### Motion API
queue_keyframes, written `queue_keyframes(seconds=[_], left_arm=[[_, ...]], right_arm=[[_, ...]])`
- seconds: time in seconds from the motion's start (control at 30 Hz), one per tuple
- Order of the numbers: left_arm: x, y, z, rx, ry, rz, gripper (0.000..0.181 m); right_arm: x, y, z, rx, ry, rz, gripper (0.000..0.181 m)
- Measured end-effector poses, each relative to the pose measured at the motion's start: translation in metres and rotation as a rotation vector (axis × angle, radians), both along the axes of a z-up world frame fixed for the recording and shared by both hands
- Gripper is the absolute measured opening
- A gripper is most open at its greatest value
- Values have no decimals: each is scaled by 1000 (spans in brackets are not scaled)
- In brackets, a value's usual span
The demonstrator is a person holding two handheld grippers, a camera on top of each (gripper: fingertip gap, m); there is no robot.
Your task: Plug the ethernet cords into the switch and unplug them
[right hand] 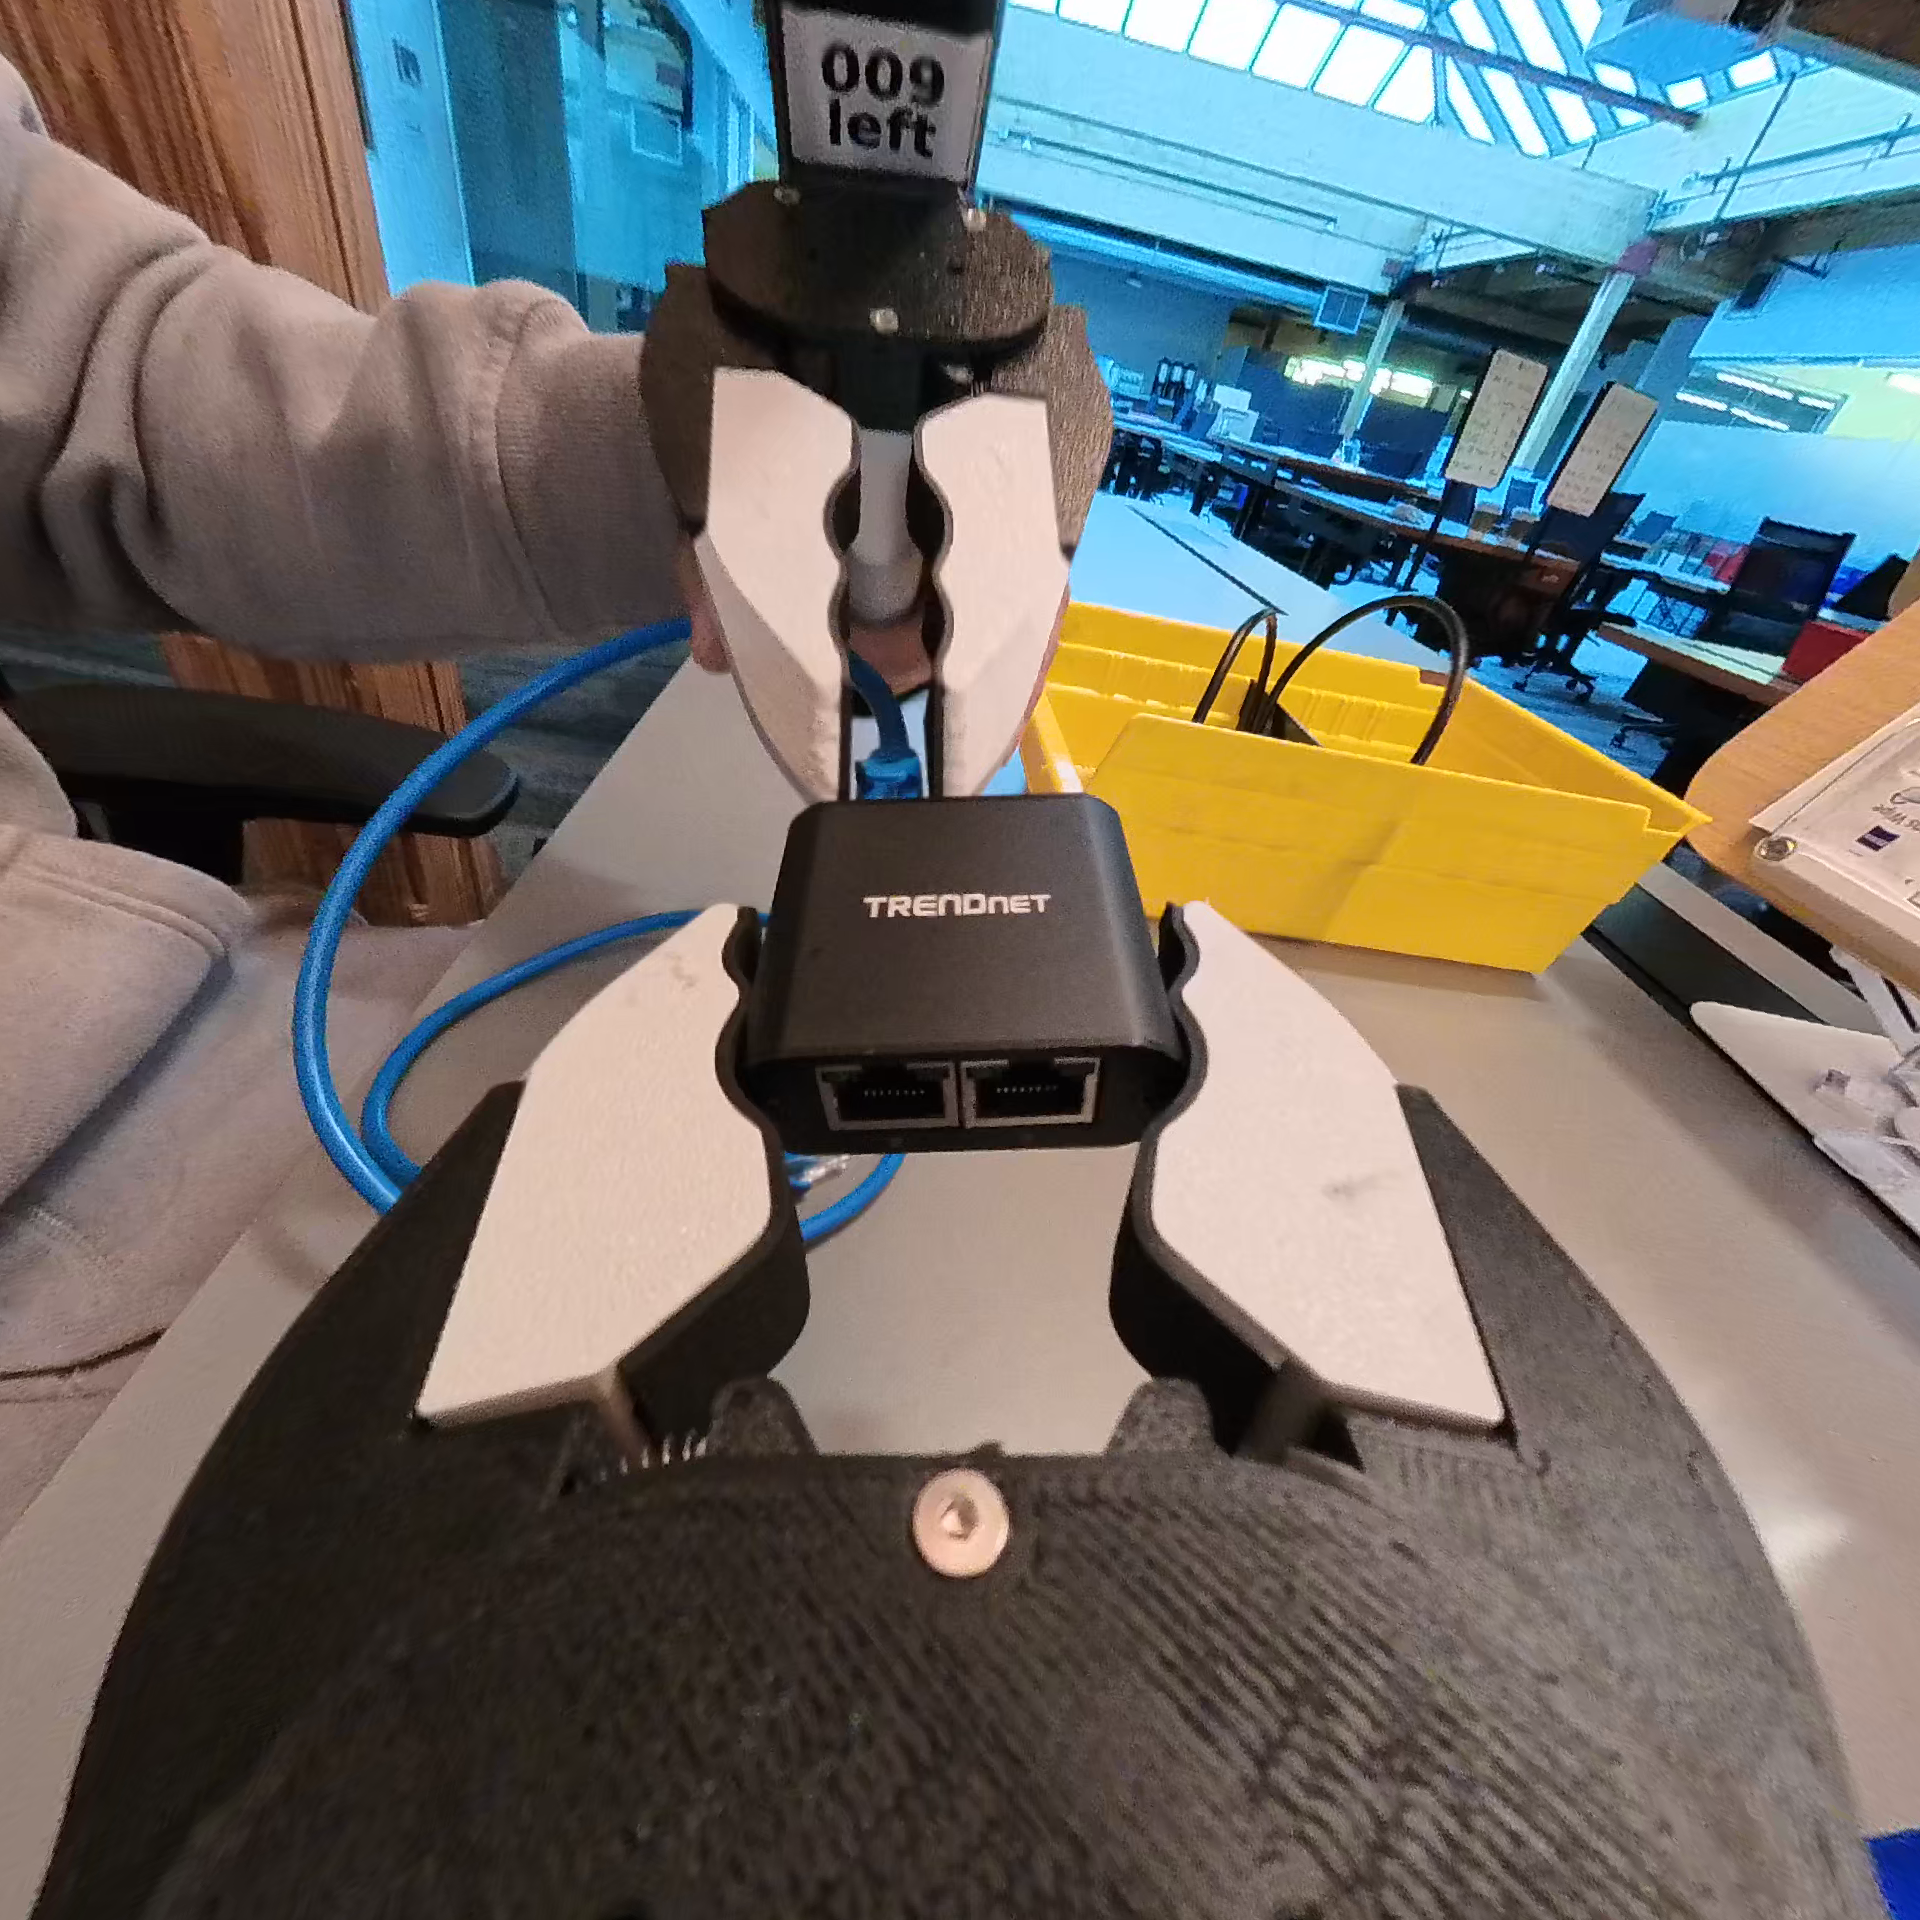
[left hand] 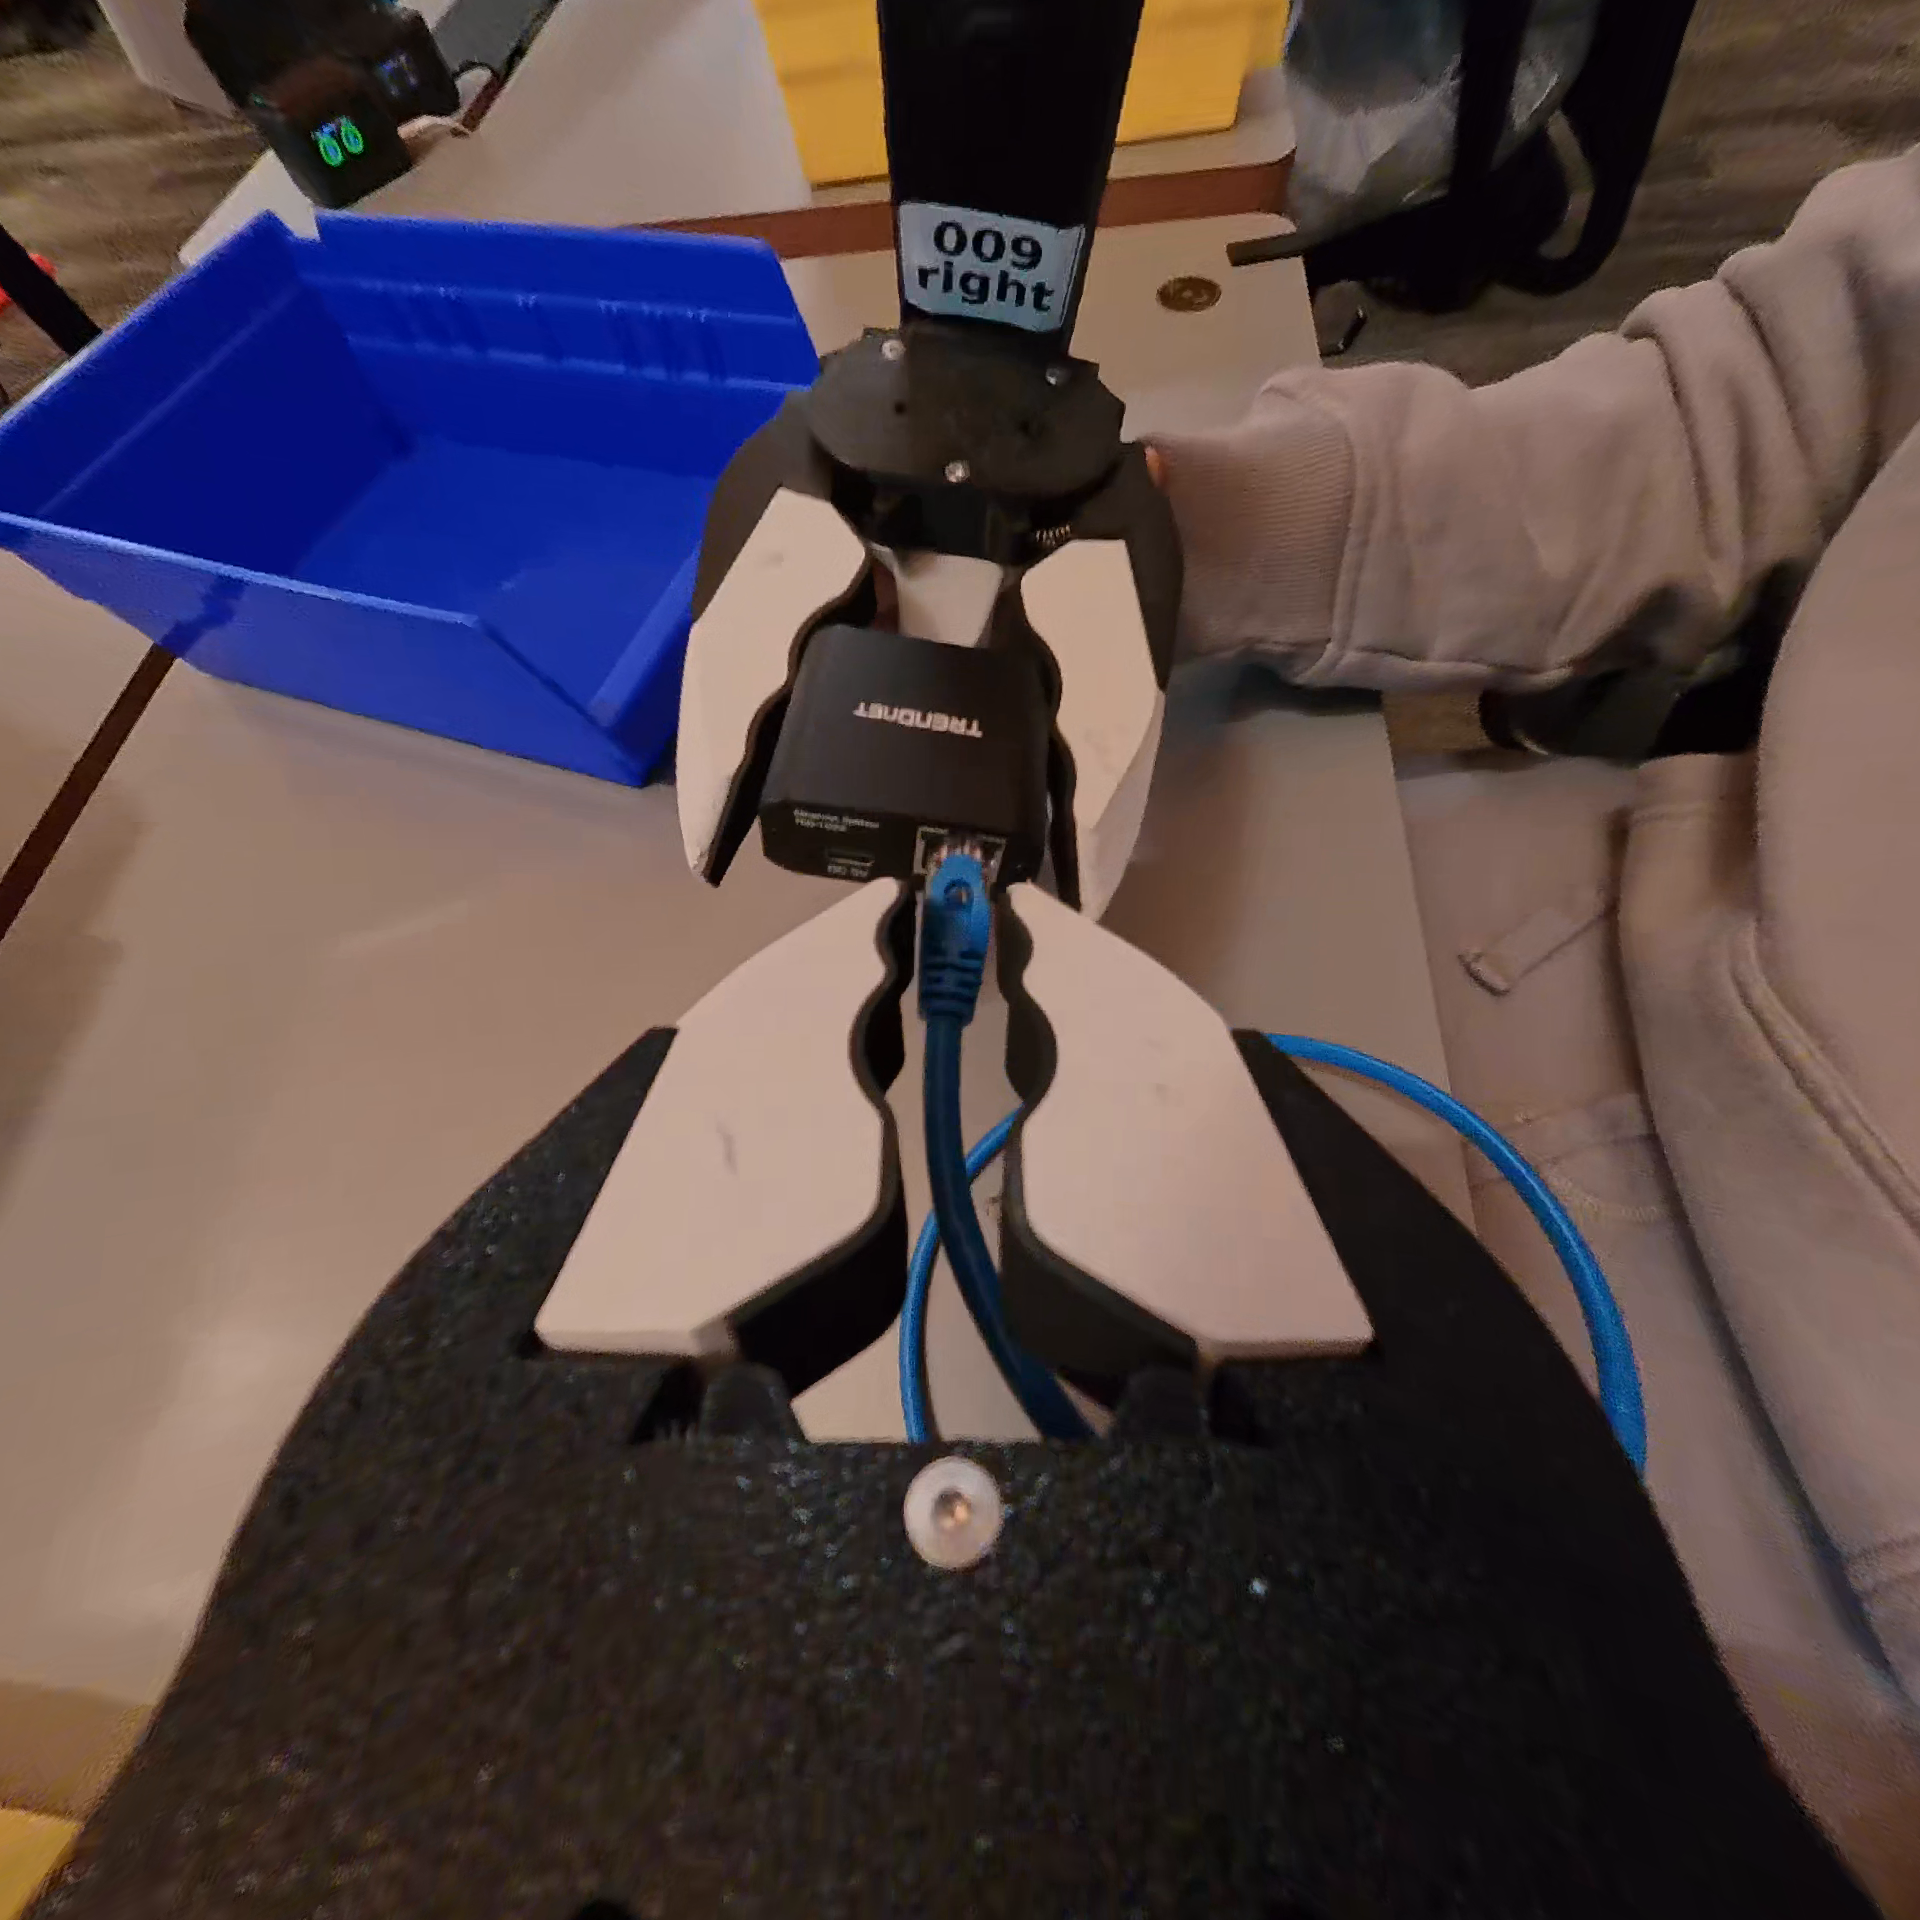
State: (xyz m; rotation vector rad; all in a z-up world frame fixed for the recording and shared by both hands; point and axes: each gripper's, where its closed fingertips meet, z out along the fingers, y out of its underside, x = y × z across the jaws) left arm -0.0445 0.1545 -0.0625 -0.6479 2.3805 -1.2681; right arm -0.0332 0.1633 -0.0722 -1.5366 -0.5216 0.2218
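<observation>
A small black switch (right hand: 956,977) is held above the grey table (left hand: 312,1091) by my right gripper (right hand: 961,935), which is shut on its two sides. The two ports (right hand: 956,1091) facing the right wrist camera are empty. On the opposite face, a blue ethernet cord's plug (left hand: 951,935) has its tip in a port (left hand: 954,854); I cannot tell how deep it sits. My left gripper (left hand: 956,909) is shut on that plug, just behind the switch (left hand: 904,748). The cord (left hand: 1507,1195) loops to the right and back under the gripper. Its other plug (right hand: 821,1174) lies on the table below the switch.
An empty blue bin (left hand: 416,499) stands left of the switch. A yellow bin (right hand: 1351,852) holding black cables (right hand: 1351,665) stands on the other side. A person's grey sleeves (left hand: 1507,499) hold both grippers. Papers (right hand: 1860,831) lie at the table's edge. The grippers are tip to tip, or close to it.
</observation>
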Motion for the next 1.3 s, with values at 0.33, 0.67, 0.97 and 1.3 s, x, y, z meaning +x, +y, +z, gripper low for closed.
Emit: queue_keyframes(seconds=[0.33, 0.67, 0.97, 1.3], left_arm=[[2, 1, 3, -25, -25, 11, 11], [-2, 8, -13, -44, 38, 3, 19], [-3, 9, -12, 45, -53, -2, 9], [-10, 14, -7, 115, -44, 4, 9]], right_arm=[[2, -4, 12, 57, 48, 11, 73], [-2, -7, 21, 115, 81, 41, 73], [-4, -6, 12, 91, 52, 44, 74], [-11, 3, -3, 21, 66, 53, 74]])
